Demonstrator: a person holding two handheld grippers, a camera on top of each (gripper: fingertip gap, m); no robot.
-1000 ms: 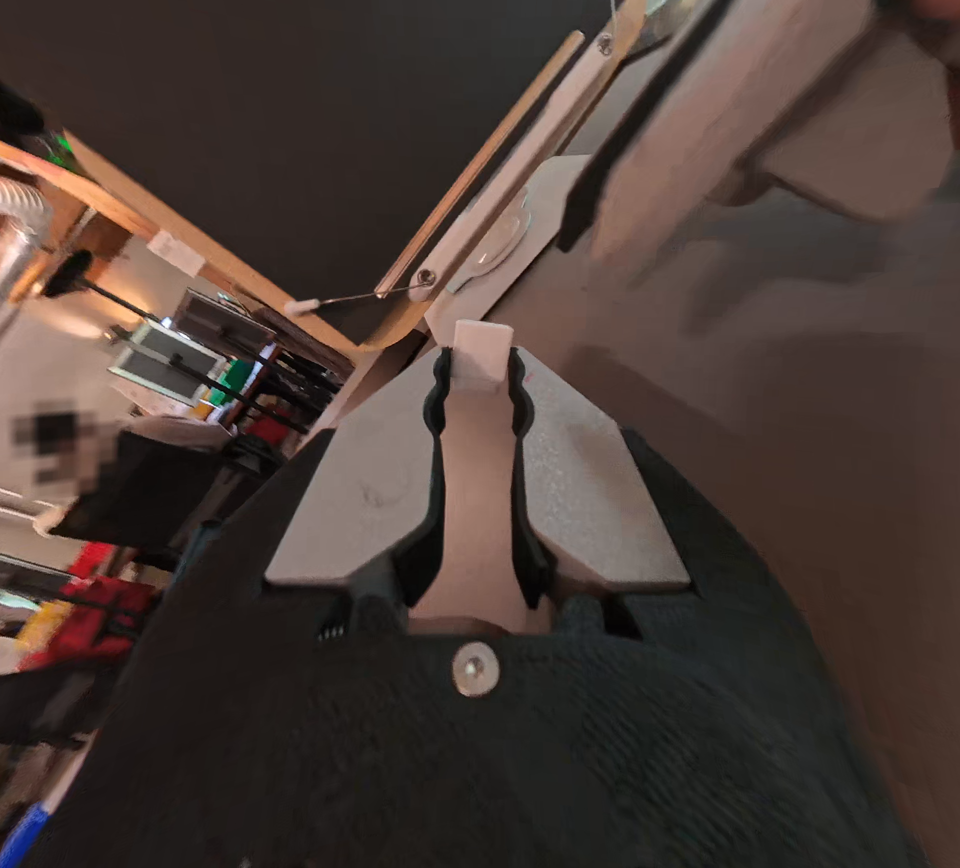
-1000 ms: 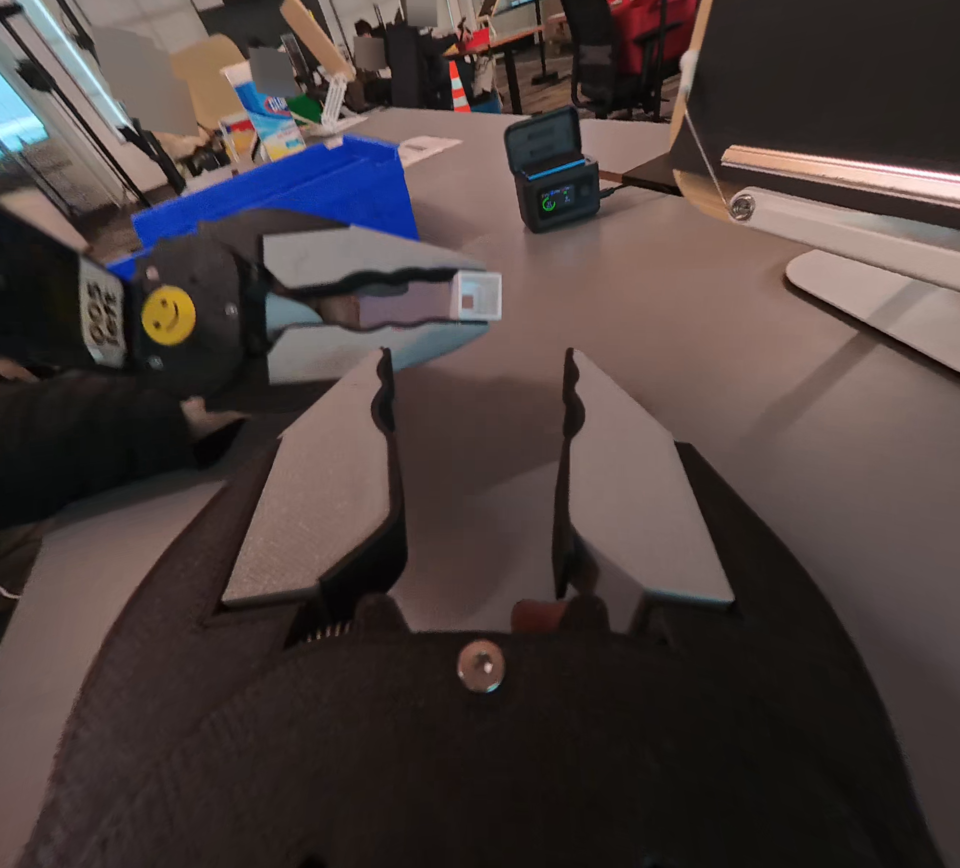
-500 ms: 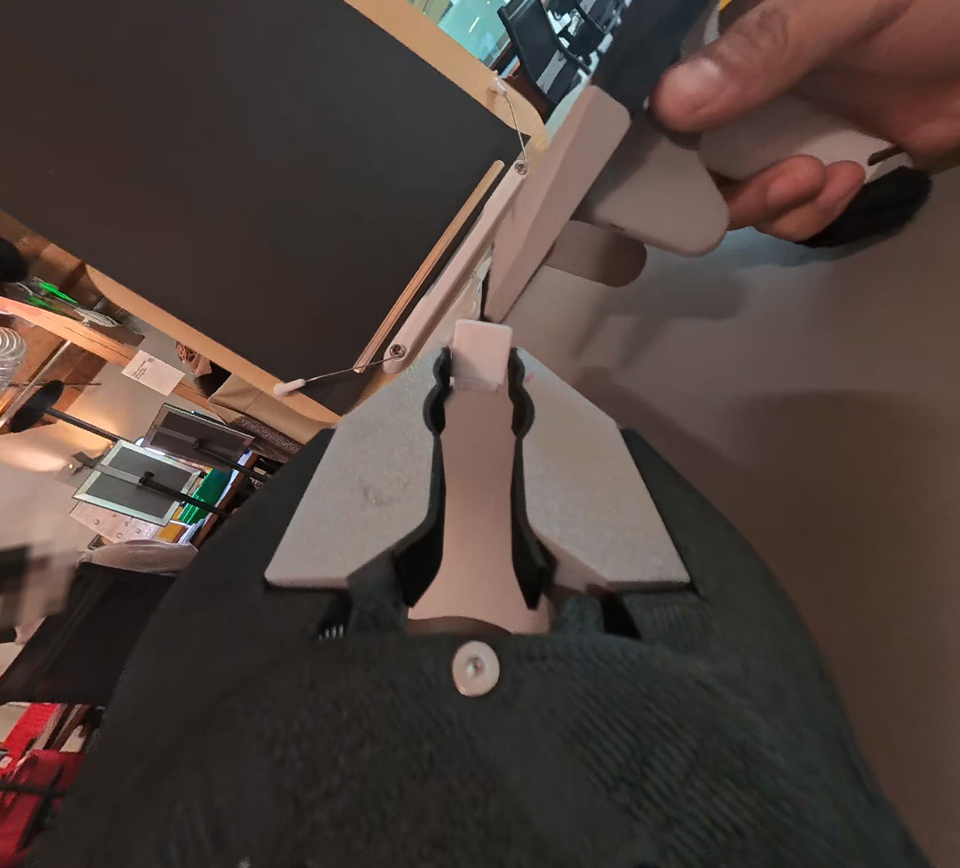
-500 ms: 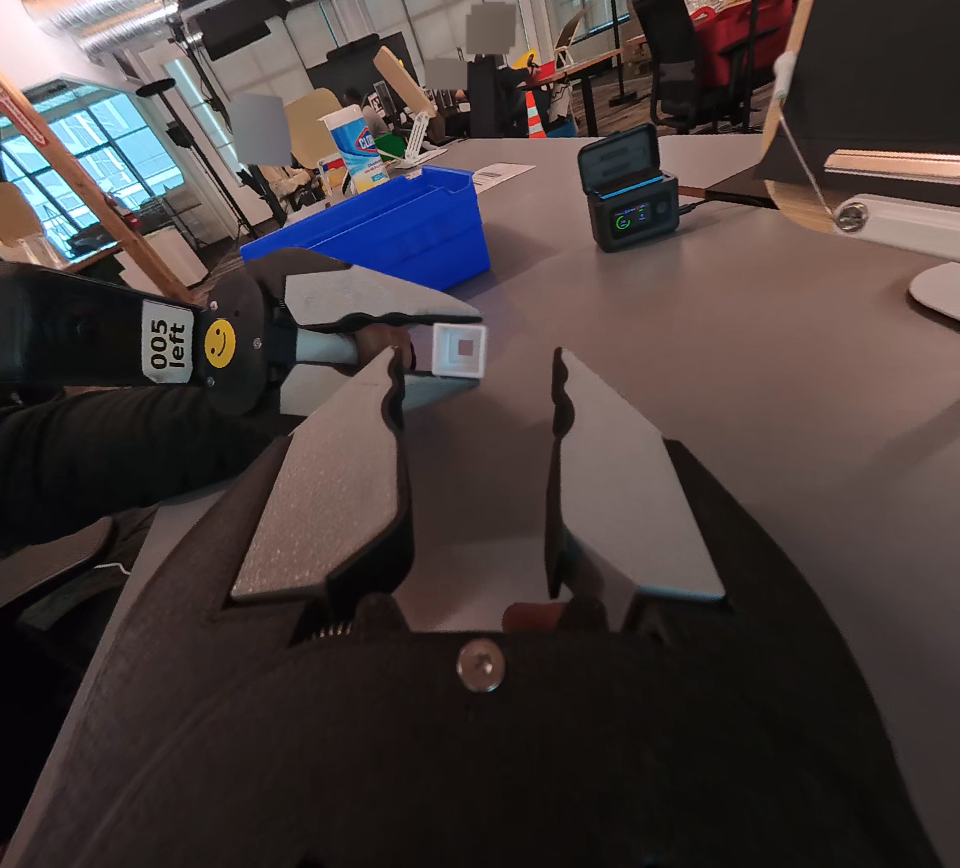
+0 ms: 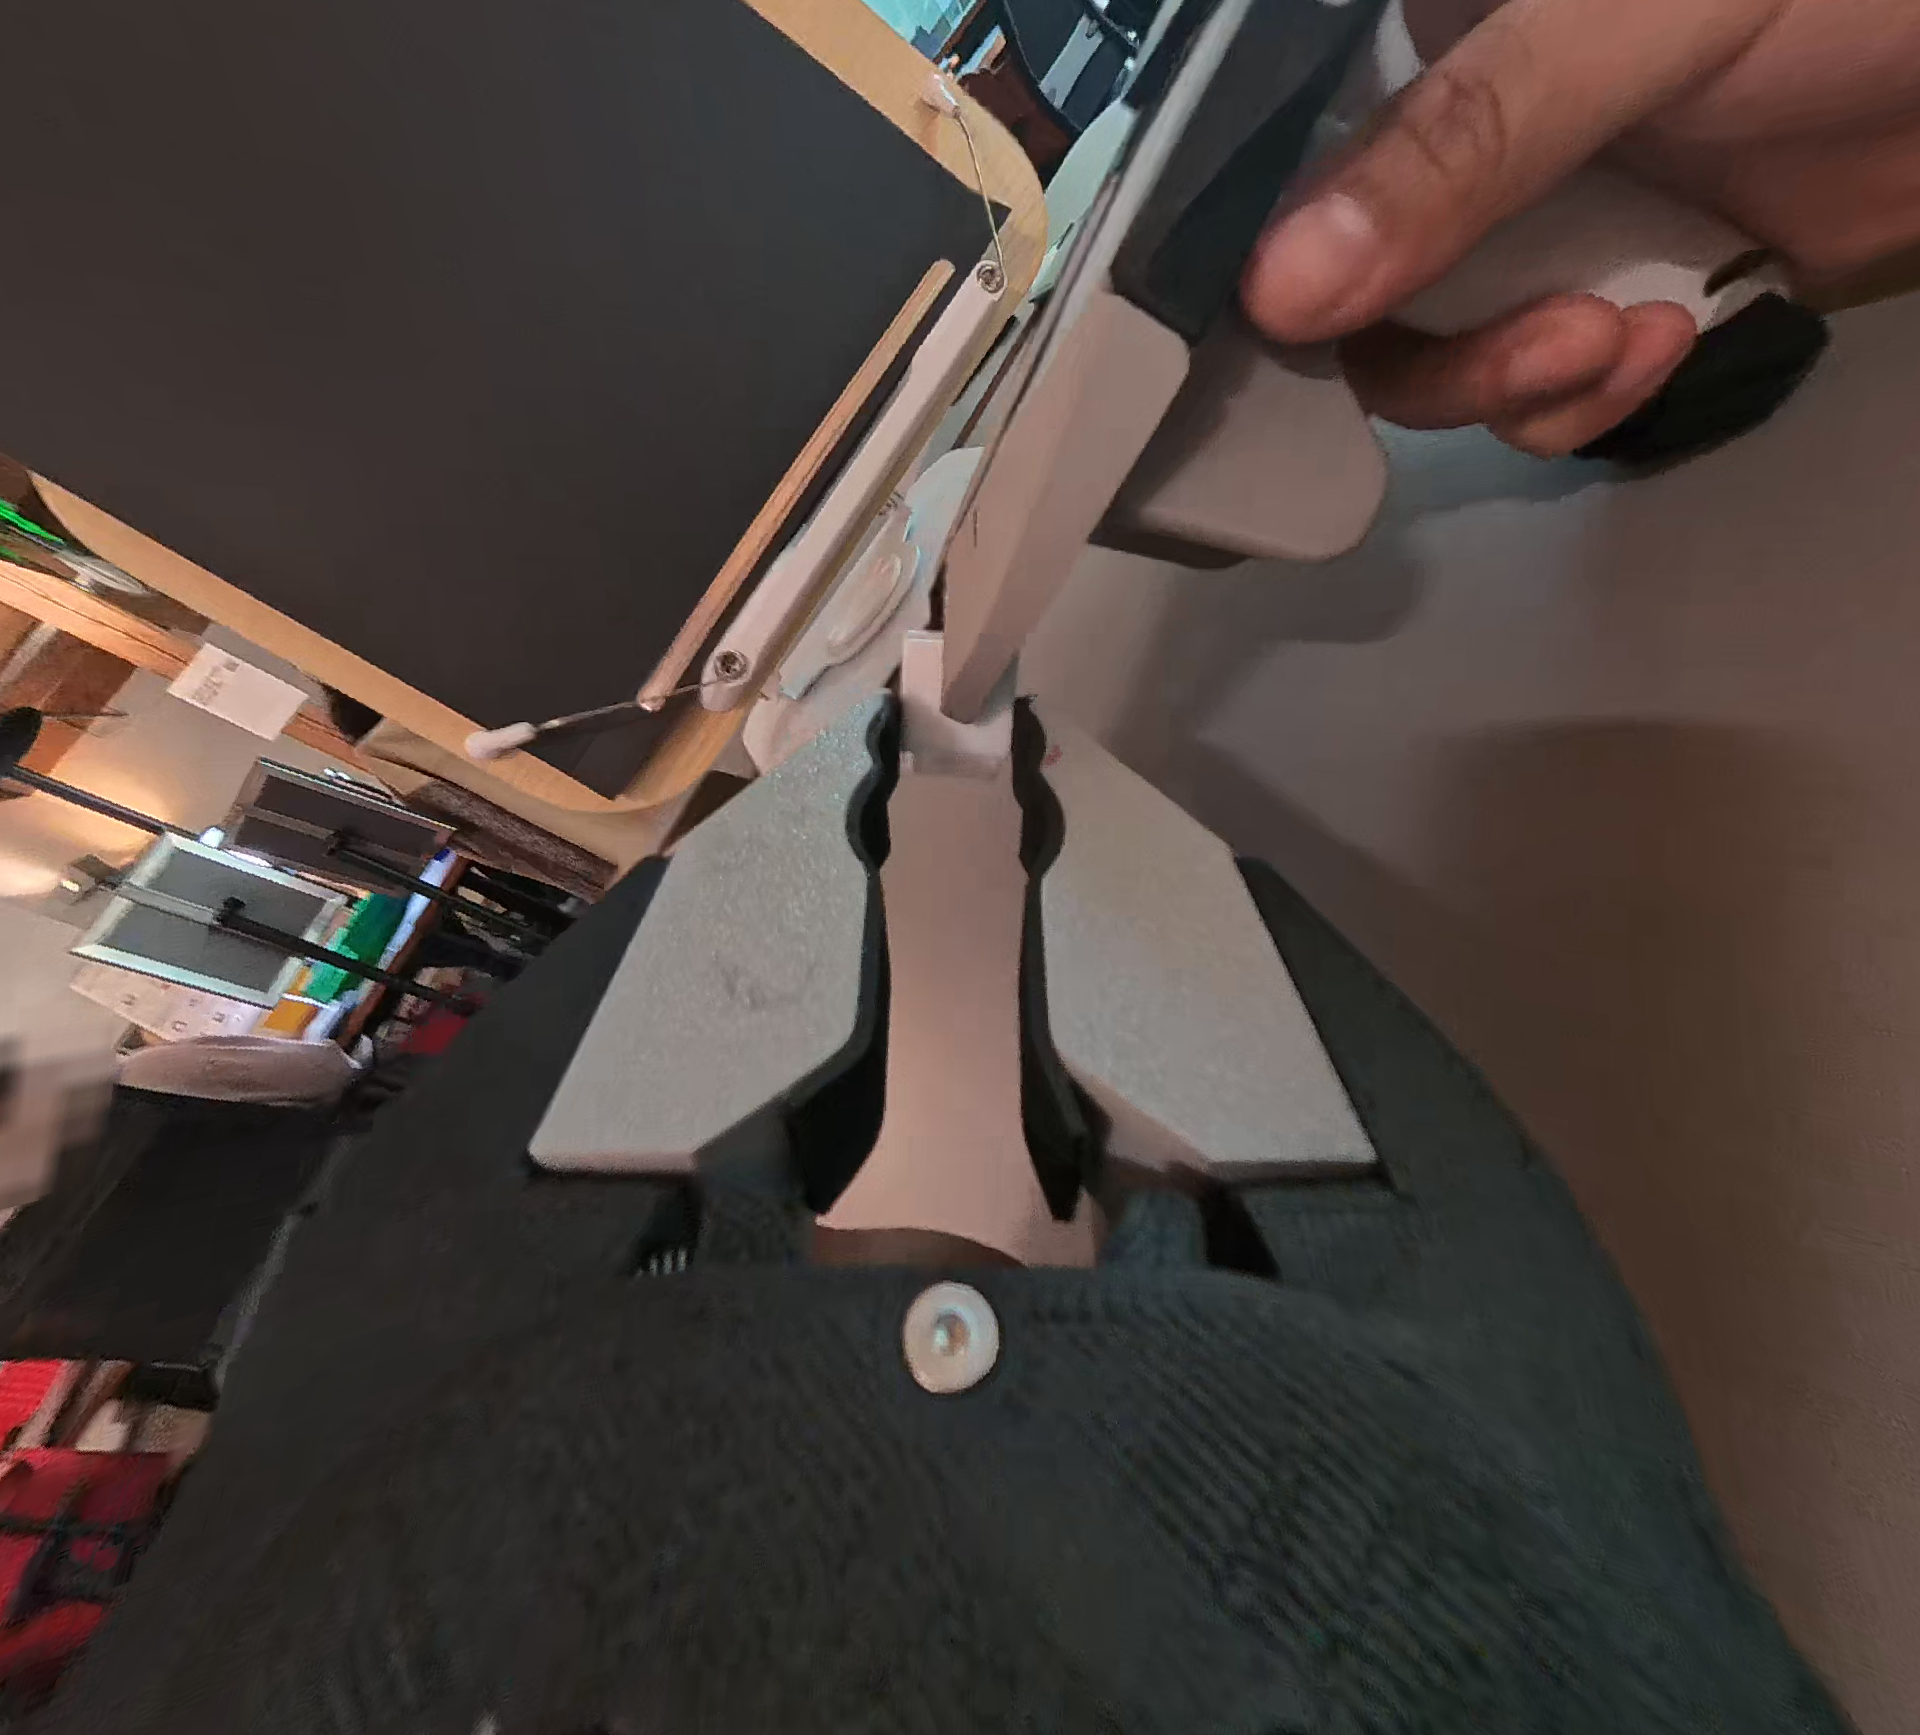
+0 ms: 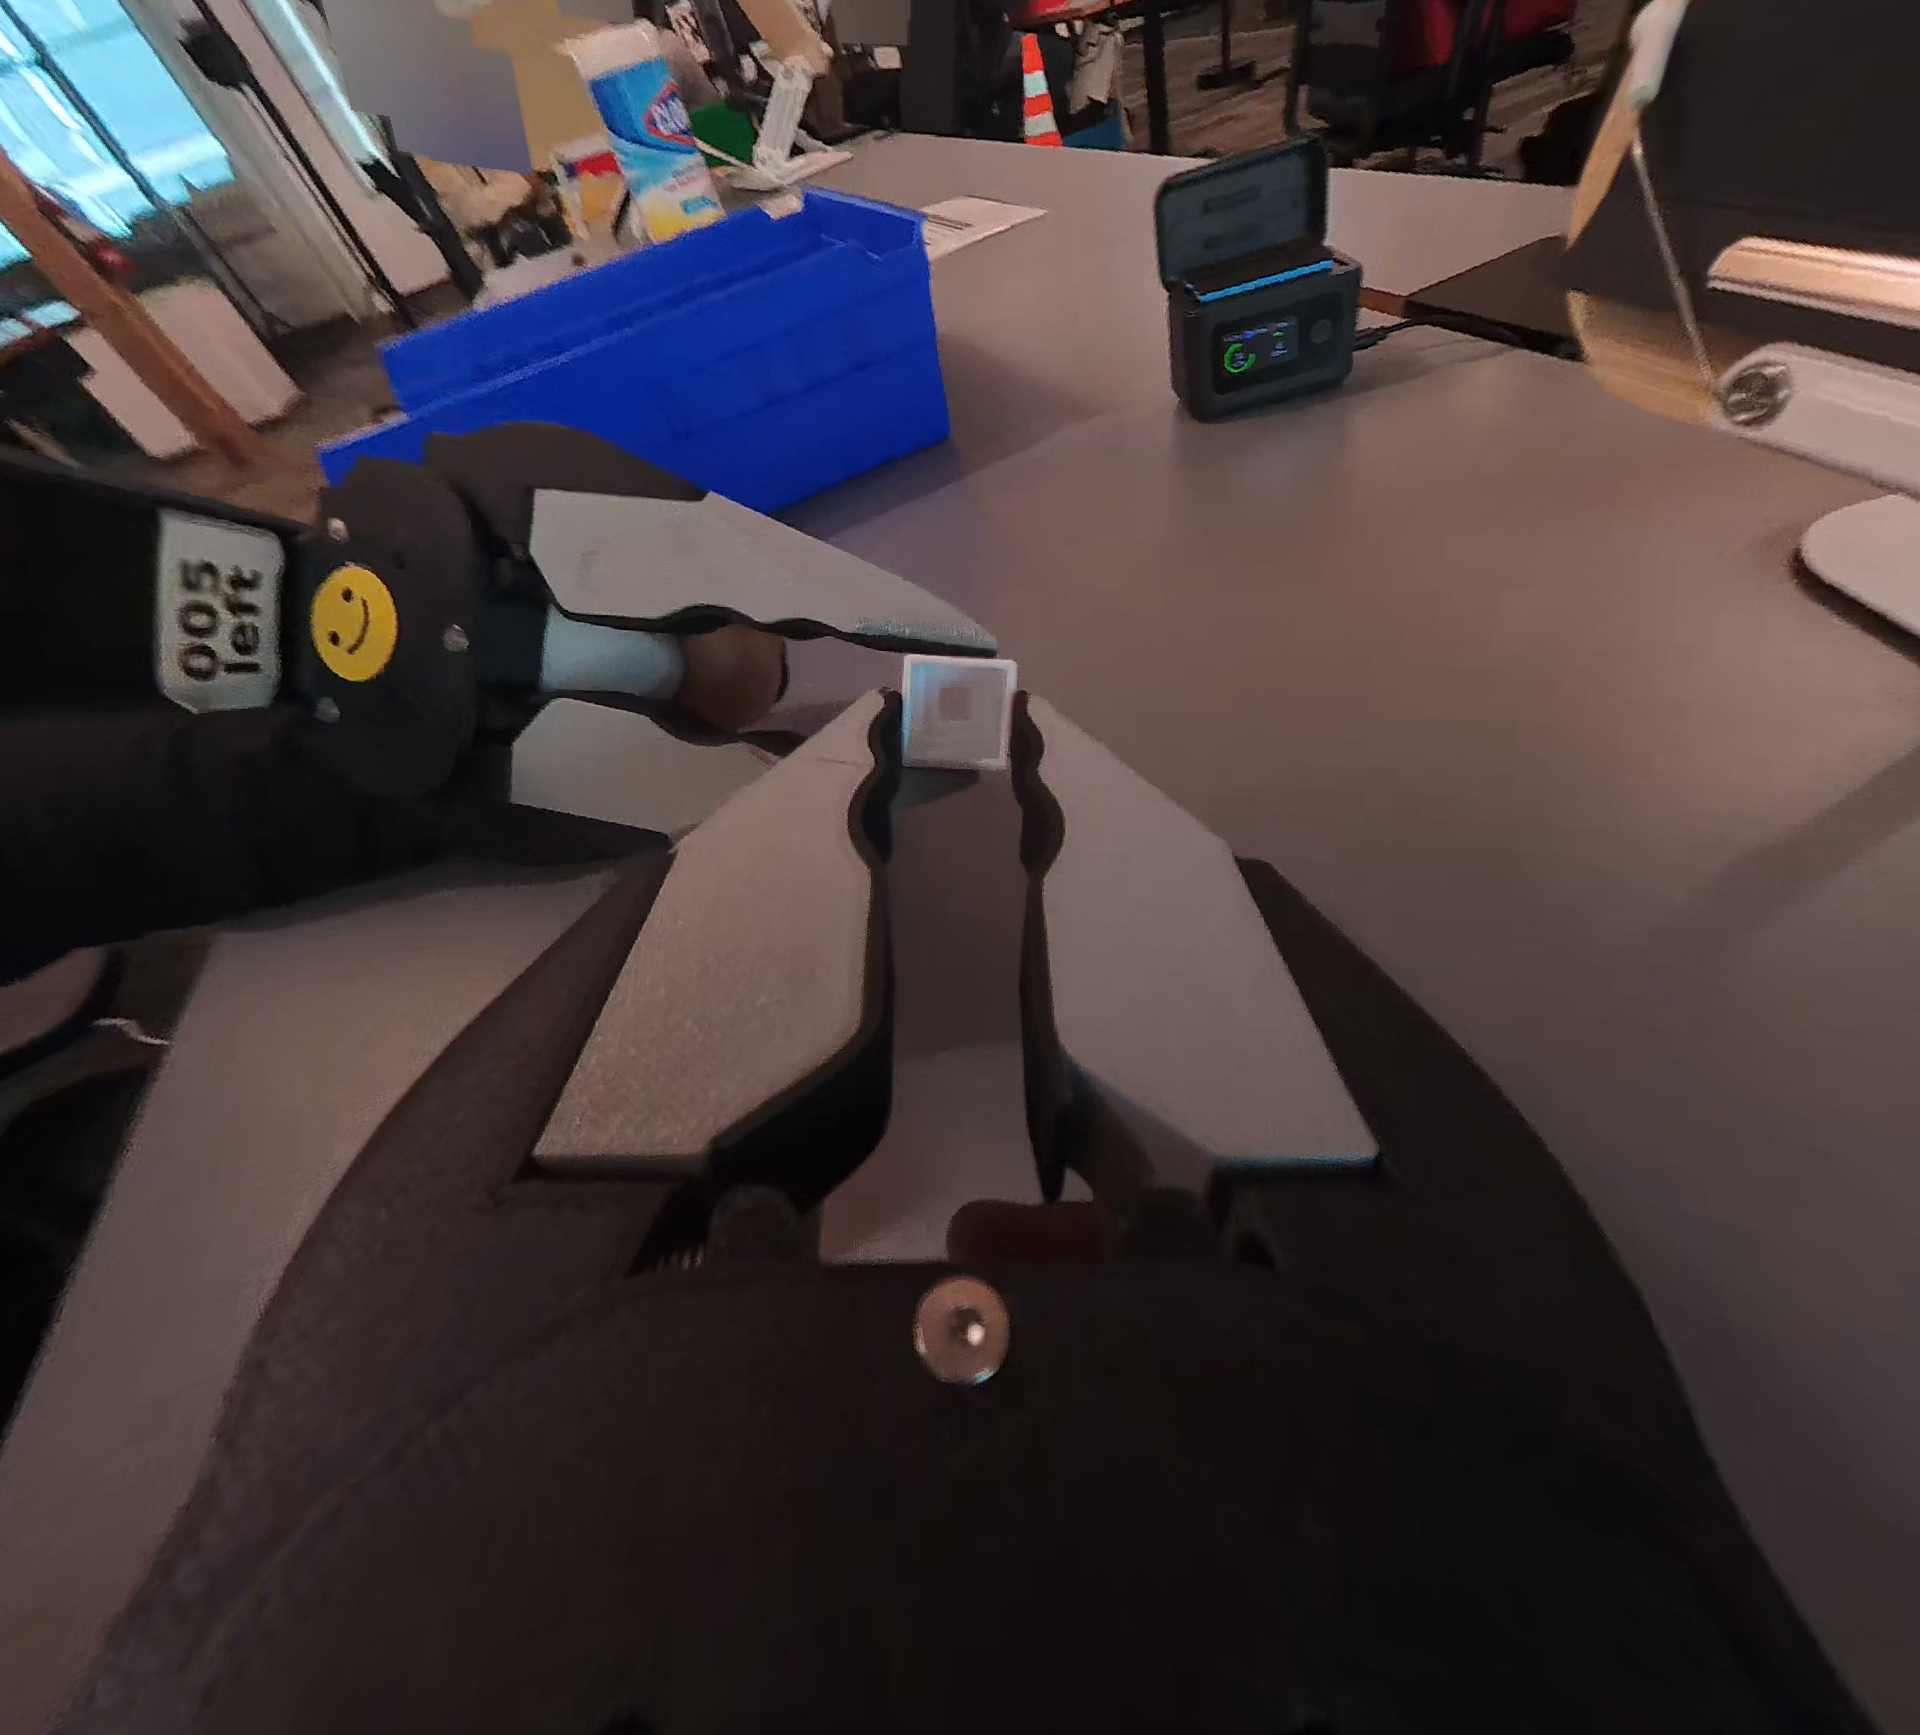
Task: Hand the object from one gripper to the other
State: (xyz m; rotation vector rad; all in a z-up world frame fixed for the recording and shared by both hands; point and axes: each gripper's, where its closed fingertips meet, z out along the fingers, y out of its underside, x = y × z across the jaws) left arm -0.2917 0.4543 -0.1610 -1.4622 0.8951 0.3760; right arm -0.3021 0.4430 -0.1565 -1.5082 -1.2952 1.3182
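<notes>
A small white square block sits between the tips of my left gripper, which is shut on it above the grey table. In the right wrist view the block's square end faces the camera, pinched between the tips of my right gripper, which is shut on it too. The left gripper comes in from the left there, its upper finger over the block. In the left wrist view one right-gripper finger crosses the block from above, with a hand on the handle.
A blue bin stands behind the left gripper, with a wipes canister beyond it. A black charging case sits at the back. A dark panel with a wooden rim and a white stand base lie to the right. Only a small space, under 4 cm, lies between the two pairs of fingers. Both grippers' tips are roughly 30 cm from the black charging case.
My right gripper moved up to the block and closed its open jaws on the free end. My left gripper has kept its hold.
</notes>
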